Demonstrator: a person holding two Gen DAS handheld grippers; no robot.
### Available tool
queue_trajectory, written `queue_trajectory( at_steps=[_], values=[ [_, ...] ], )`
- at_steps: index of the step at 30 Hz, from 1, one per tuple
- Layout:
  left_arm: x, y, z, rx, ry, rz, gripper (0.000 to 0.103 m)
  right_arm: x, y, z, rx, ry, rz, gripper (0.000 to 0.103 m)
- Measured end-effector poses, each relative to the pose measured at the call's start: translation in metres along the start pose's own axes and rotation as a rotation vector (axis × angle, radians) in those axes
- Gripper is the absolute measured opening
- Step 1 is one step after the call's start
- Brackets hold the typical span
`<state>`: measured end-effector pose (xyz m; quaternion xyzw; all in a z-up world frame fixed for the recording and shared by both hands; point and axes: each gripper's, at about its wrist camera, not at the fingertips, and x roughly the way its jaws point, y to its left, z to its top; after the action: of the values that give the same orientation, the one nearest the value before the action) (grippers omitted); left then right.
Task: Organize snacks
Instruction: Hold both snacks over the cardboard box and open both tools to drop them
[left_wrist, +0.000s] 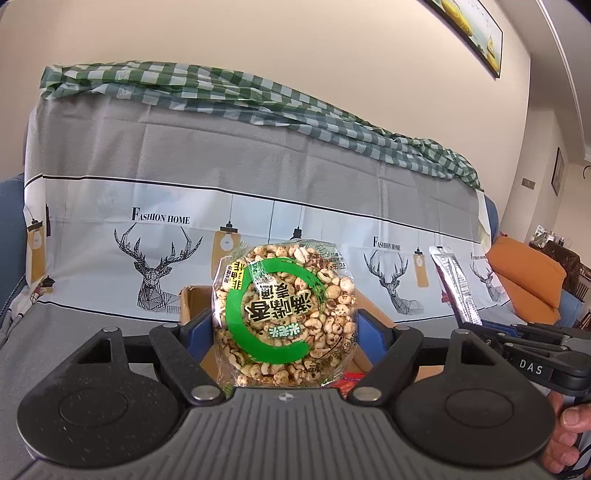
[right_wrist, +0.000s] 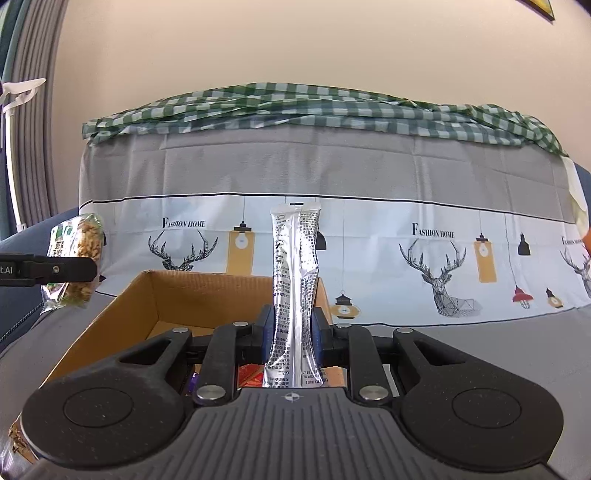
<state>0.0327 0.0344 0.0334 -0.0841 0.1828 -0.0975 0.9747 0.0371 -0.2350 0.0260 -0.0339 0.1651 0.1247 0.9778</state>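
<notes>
Left jaws: spread wide yet pinching, blue pads pressed on both sides of the snack pack.
Left gripper (left_wrist: 284, 325): black linkage arms, grey ribbed body, aimed at the sofa back; seen from the side at the left edge of the right wrist view (right_wrist: 85, 269).
Round snack pack (left_wrist: 284, 317): clear plastic bag of puffed beige pieces, green ring printed on the front, label upside down; held upright above the near edge of the box; also visible edge-on in the right wrist view (right_wrist: 75, 262).
Right jaws: drawn close, pinching the lower part of the sachet between blue pads.
Right gripper (right_wrist: 291, 332): same black and grey build; visible at the right edge of the left wrist view (left_wrist: 476, 323), beside a hand (left_wrist: 569, 435).
Silver sachet (right_wrist: 293, 295): long narrow foil stick pack with dense black print, standing upright, slightly bent in the middle; held over the box; leaning in the left wrist view (left_wrist: 458, 288).
Cardboard box (right_wrist: 122, 306): open brown carton below both grippers; red and purple wrappers partly hidden inside, too obscured to name.
Sofa cover (right_wrist: 406, 236): grey and white cloth with deer heads, hanging lamps and "FASHION HOME" lettering, behind the box.
Checked cloth (right_wrist: 295, 107): green and white, bunched along the sofa top.
</notes>
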Motion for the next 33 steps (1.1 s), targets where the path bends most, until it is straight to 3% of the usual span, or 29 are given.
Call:
queue_trajectory(
  at_steps=[33],
  values=[
    [0.001,-0.010,-0.002,0.047,-0.011,-0.054,0.083,-0.003,0.015,-0.002,-0.077,-0.019,0.036,0.022]
  ],
)
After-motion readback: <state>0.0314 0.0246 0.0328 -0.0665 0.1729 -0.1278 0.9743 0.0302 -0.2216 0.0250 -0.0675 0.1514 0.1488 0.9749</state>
